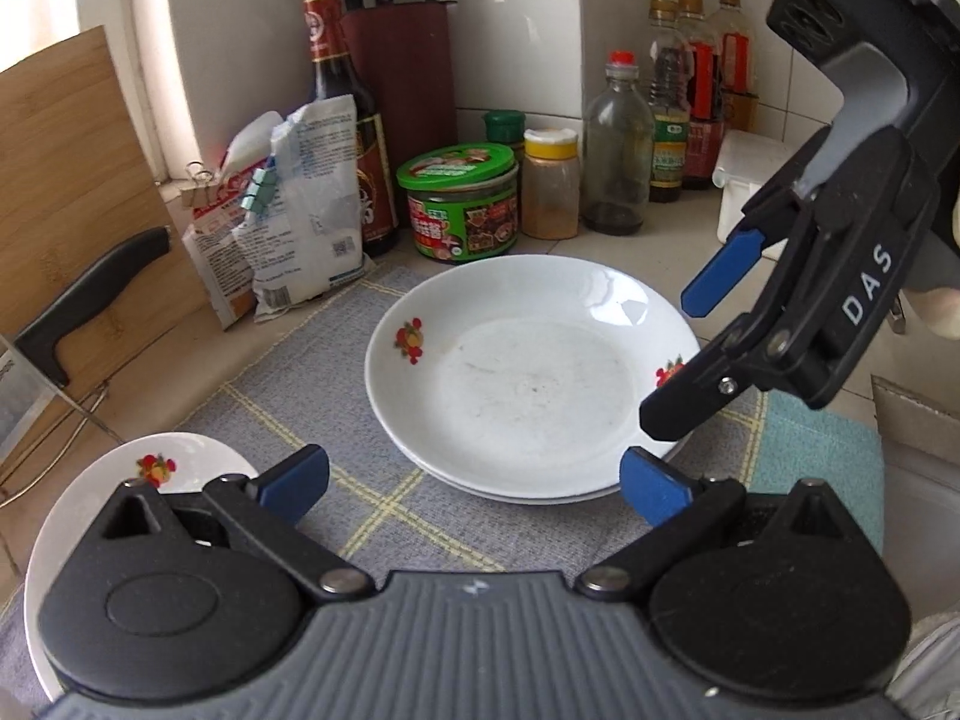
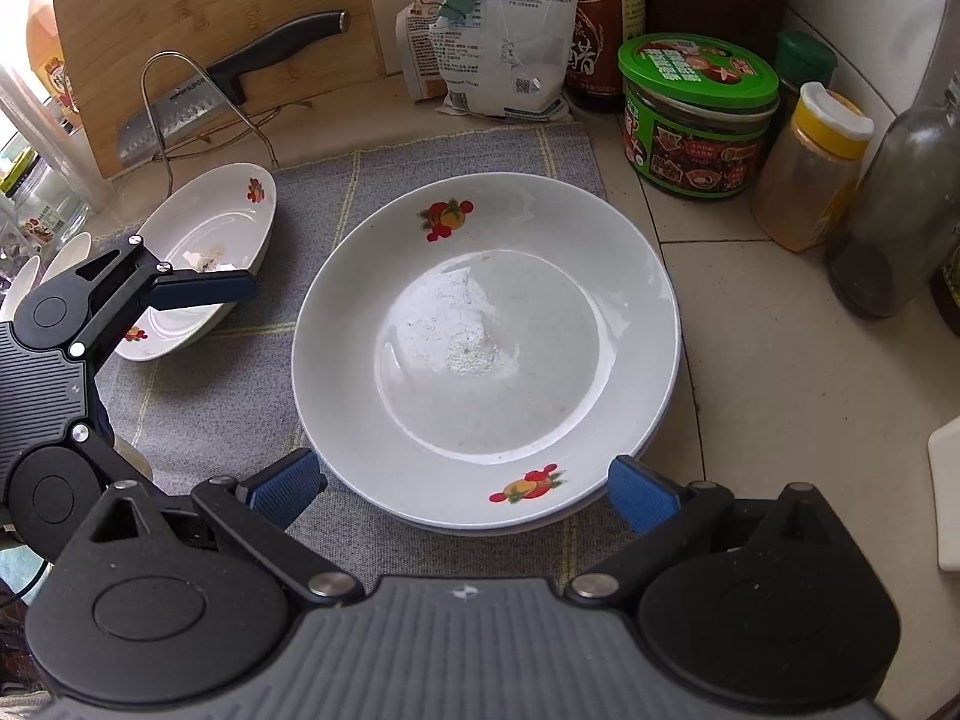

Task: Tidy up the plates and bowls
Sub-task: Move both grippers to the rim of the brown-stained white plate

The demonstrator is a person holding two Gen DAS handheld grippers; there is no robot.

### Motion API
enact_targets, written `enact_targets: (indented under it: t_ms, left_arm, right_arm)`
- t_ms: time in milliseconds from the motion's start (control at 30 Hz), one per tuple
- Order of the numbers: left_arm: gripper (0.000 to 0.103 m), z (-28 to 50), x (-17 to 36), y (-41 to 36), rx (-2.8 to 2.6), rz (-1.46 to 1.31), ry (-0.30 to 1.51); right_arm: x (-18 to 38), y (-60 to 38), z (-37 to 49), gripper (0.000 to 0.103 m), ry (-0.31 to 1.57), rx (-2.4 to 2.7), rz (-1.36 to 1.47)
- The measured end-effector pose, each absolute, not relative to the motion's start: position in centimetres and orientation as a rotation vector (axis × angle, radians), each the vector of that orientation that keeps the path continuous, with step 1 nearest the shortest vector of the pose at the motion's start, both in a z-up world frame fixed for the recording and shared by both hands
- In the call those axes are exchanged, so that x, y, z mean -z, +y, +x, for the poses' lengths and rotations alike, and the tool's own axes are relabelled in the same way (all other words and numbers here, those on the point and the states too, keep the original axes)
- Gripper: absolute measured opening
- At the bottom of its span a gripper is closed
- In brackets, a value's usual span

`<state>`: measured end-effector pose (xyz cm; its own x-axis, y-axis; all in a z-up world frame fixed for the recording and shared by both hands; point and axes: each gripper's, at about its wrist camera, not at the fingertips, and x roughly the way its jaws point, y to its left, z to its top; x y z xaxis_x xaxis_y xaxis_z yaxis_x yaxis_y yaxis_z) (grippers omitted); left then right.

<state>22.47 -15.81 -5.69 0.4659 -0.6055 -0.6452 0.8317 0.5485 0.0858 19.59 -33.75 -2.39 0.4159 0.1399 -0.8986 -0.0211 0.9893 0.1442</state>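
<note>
Left wrist view: the left gripper (image 1: 474,483) was seen spread wide and empty at the bottom of the frame, with two stacked white plates (image 1: 528,378) on a grey cloth (image 1: 312,396) just beyond it. The right gripper (image 1: 678,360) was seen at the right, spread over the stack's rim, nothing held. Right wrist view: a smaller oval dish (image 2: 210,252) lay tilted at centre left, apart from the stack, and a knife (image 2: 234,84) was leaned on a cutting board (image 2: 198,6).

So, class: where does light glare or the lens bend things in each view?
Left wrist view: window glare washes out the upper left, sheen on the plate, wall tiles curve. Right wrist view: reflections on the plate's centre, overexposed left edge, cutting board bowed.
</note>
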Motion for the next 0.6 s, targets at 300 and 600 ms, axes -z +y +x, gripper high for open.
enact_targets:
  t_ms: [300, 600]
  left_arm:
    - [0.102, 21.1, 3.1, -8.4, 0.606, 0.289, 0.558]
    - [0.102, 20.5, 3.9, -1.1, 0.321, 0.178, 0.636]
  right_arm:
    - [0.4, -29.6, 19.0, 0.103, 0.971, -0.202, 0.017]
    - [1.0, -22.9, 19.6, 0.103, 0.914, -0.348, -0.073]
